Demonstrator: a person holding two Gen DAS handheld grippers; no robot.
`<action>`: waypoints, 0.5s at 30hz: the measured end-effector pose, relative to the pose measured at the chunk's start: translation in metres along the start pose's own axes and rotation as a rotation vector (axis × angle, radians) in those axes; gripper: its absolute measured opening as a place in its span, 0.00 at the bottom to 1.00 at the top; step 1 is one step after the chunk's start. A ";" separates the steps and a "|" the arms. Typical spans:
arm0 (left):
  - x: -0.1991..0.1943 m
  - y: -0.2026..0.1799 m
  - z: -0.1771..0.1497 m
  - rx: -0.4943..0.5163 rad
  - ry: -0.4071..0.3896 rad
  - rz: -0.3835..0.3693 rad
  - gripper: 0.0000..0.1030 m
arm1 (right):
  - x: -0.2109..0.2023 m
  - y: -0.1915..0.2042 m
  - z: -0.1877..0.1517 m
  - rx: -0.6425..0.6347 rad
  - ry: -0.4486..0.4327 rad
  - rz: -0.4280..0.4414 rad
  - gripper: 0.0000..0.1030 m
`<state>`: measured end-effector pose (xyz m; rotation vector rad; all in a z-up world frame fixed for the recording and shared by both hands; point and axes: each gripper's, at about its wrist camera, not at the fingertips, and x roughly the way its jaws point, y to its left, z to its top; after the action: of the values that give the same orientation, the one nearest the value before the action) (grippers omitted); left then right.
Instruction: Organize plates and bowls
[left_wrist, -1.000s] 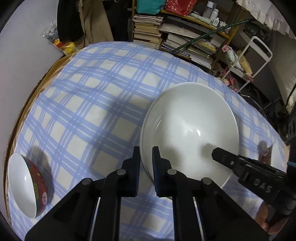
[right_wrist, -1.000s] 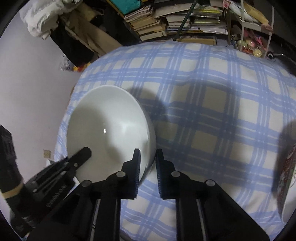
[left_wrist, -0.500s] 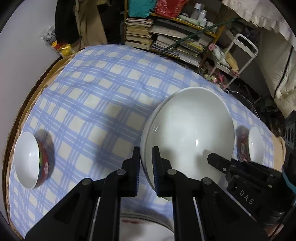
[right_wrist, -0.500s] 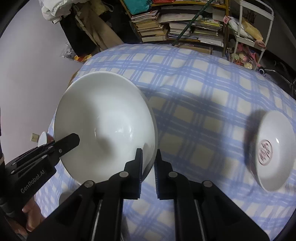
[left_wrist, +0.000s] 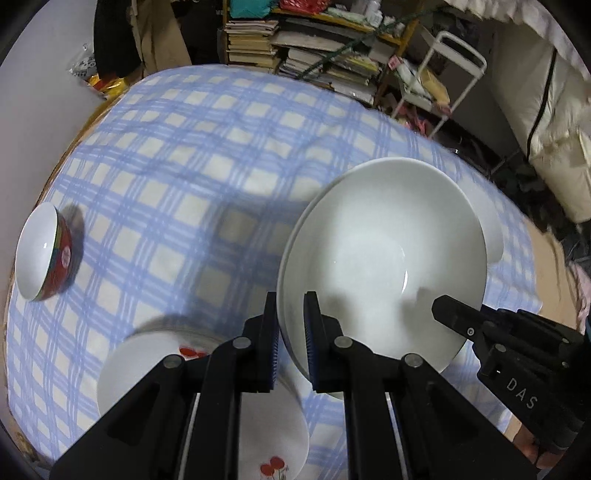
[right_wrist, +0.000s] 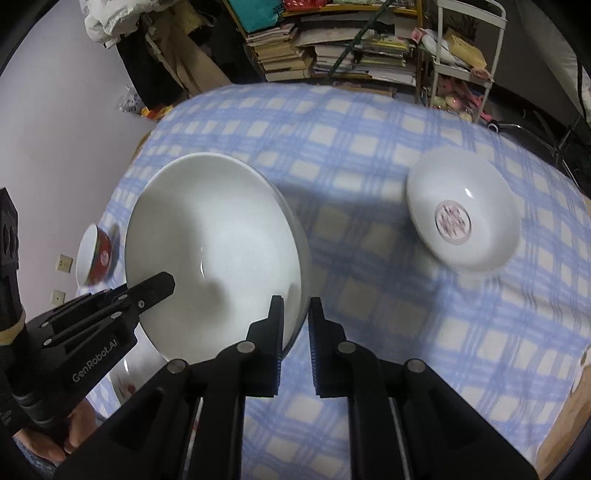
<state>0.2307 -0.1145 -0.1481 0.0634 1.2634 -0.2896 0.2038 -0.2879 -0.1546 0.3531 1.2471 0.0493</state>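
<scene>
I have the big white bowl (left_wrist: 384, 254) pinched from both sides: my left gripper (left_wrist: 291, 332) is clamped on its rim at the lower middle of the left view, and my right gripper (right_wrist: 295, 328) is clamped on the opposite rim at the lower middle of the right view. The bowl hangs above the blue checked tablecloth (left_wrist: 177, 155), casting a shadow on it. Under my left gripper, at the bottom of the left view, sits a white plate with red flowers (left_wrist: 266, 435). A small red bowl (left_wrist: 48, 251) stands at the left edge of that view, well apart. In the right view a shallow white dish with a round mark (right_wrist: 461, 214) lies at the right on the cloth.
</scene>
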 end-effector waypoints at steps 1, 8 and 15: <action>0.002 -0.002 -0.004 -0.001 0.008 0.001 0.12 | 0.001 -0.002 -0.006 0.005 0.007 -0.003 0.13; 0.013 -0.007 -0.035 -0.017 0.048 0.014 0.12 | 0.016 -0.016 -0.038 0.048 0.081 -0.010 0.13; 0.022 -0.015 -0.050 -0.009 0.016 0.084 0.12 | 0.032 -0.025 -0.049 0.071 0.096 0.020 0.14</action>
<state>0.1869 -0.1226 -0.1827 0.1112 1.2742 -0.2114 0.1644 -0.2927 -0.2050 0.4286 1.3423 0.0398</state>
